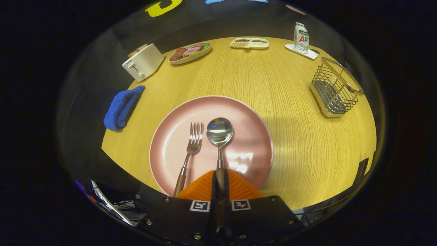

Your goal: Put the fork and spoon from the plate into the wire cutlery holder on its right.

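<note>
Gripper view: left to right across the plate [170,136]; pink, glossy, round
Fork [193,143]: left on plate; stiff steel, wooden handle; light, probably slippery
Spoon [220,131]: beside fork; polished bowl
Gripper [220,181]: fingers closed on spoon's wooden handle; good hold
Wire cutlery holder [336,87]: far right on table; open mesh, rigid

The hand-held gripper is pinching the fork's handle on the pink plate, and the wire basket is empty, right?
Not quite. The gripper view shows the hand-held gripper pinching the spoon by its handle, not the fork. The fork lies free beside it on the pink plate. The wire basket is empty, as you said.
</note>
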`<move>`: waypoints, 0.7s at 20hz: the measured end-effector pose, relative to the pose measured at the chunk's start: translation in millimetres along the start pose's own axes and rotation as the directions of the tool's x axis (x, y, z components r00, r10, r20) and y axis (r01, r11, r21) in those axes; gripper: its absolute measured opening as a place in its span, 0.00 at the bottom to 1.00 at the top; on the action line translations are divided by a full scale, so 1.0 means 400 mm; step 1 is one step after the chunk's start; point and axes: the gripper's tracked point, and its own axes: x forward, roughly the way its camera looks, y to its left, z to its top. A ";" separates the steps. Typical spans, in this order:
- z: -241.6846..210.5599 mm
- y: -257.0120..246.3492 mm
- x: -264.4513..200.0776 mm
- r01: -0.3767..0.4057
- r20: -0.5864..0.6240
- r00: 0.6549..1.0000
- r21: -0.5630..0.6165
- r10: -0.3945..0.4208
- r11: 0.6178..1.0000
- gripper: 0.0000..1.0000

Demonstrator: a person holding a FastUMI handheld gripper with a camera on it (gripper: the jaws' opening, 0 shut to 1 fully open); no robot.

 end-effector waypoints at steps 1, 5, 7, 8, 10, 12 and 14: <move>0.004 0.000 0.003 -0.017 0.009 1.000 0.015 0.017 1.000 0.01; 0.053 -0.005 -0.035 -0.041 0.062 0.997 0.018 0.040 0.999 0.01; 0.090 -0.015 -0.063 -0.048 0.098 0.994 0.025 0.046 0.999 0.01; 0.107 -0.022 -0.077 -0.049 0.117 0.992 0.028 0.046 0.998 0.01; 0.148 -0.050 -0.110 -0.043 0.152 0.988 0.037 0.037 0.998 0.01; 0.184 -0.091 -0.144 -0.031 0.190 0.982 0.056 0.019 0.998 0.01; 0.214 -0.144 -0.178 -0.014 0.220 0.976 0.087 -0.005 0.996 0.01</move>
